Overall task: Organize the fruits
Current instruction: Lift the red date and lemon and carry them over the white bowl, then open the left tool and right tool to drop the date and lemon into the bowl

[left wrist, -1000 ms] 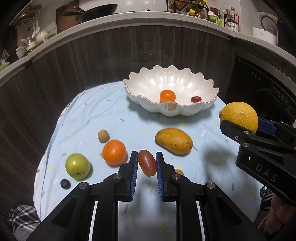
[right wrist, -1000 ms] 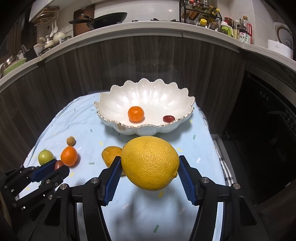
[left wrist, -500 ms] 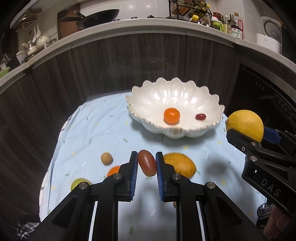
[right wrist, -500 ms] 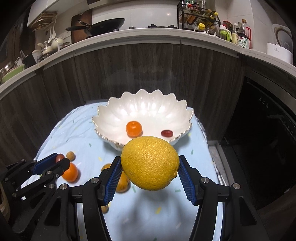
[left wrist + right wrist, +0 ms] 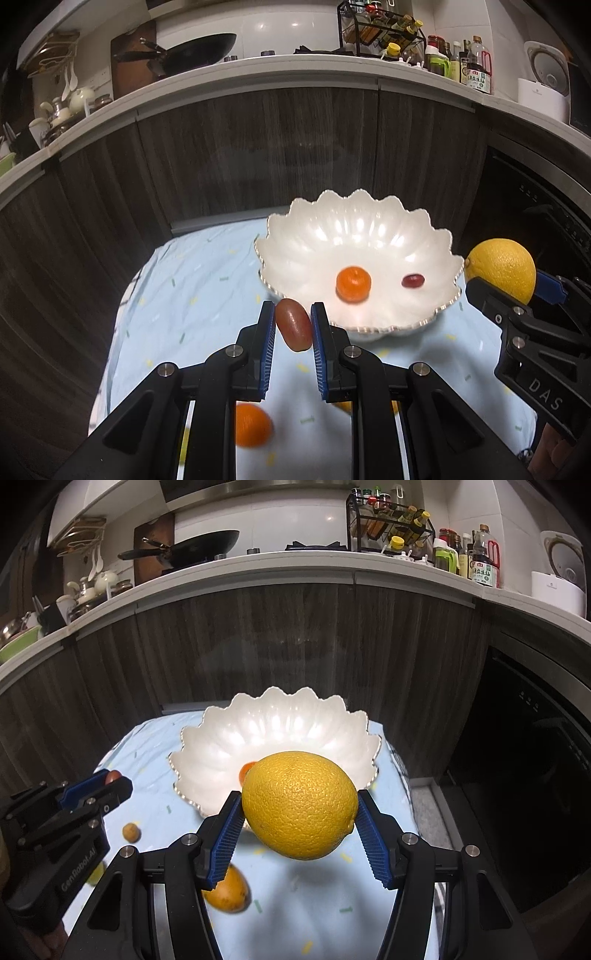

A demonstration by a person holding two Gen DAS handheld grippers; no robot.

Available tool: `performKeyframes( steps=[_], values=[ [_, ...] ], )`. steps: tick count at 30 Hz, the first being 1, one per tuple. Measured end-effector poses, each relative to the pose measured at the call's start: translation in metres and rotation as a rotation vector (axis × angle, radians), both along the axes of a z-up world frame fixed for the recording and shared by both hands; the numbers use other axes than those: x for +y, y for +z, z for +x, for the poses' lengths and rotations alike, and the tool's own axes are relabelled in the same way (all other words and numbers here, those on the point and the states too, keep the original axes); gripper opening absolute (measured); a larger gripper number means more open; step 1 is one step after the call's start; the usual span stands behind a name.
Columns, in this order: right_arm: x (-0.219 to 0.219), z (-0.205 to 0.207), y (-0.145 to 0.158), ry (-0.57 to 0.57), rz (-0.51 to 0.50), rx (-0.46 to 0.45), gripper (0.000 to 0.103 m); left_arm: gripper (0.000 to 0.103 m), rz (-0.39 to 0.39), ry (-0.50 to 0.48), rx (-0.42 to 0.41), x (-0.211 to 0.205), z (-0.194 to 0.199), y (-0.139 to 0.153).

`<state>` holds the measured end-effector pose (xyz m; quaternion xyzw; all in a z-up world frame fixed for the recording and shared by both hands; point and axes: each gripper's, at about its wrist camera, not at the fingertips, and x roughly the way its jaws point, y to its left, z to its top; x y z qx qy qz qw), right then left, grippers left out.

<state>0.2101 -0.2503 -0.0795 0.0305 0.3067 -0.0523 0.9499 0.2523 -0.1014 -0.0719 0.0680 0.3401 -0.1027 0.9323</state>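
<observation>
- Above the pale blue cloth [image 5: 207,280] on the tabletop, both claws hang in the air just short of the white scalloped bowl [image 5: 354,229], each with a fruit clamped between its blue pads.
- Left claw [image 5: 293,326]: narrow, gripping a small reddish oval fruit [image 5: 294,329] that sits tilted between the pads, level with the near-left rim of the bowl and not yet over it.
- Right claw [image 5: 298,825]: spread wide around a large yellow citrus [image 5: 300,805], which fills the gap from pad to pad and, in the right wrist view, hides most of the bowl's near rim.
- Doing this step well, as I judge it: carry each fruit clear over the rim before letting go, low enough that it does not bounce, and aim for bare white porcelain.
- A small orange fruit [image 5: 353,283] and a dark red one [image 5: 413,281] already lie in the bowl's middle (the heavy citrus should come down beside them, not on top).
- One claw at a time looks safer, since the two stand close together at the near edge and could knock each other.
- The reddish fruit is held skew and may roll on release, so a gentle opening close to the bowl floor would suit.
- Left on the cloth: an orange [image 5: 252,424], a yellow-brown oval fruit [image 5: 227,893] and a small brown round one [image 5: 131,832], all on the near side below the claws.
</observation>
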Motion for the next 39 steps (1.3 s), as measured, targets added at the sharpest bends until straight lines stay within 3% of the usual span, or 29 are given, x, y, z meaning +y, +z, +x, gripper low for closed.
performKeyframes(
  steps=[16, 39],
  values=[
    [-0.006, 0.045, -0.005, -0.015, 0.018, 0.004, 0.061, 0.020, -0.008, -0.023, 0.007, -0.015, 0.062, -0.005],
    [-0.011, 0.075, -0.040, -0.007, 0.044, 0.130, 0.061, 0.021, -0.012, -0.063, 0.137, -0.031, 0.101, -0.049]
  ],
)
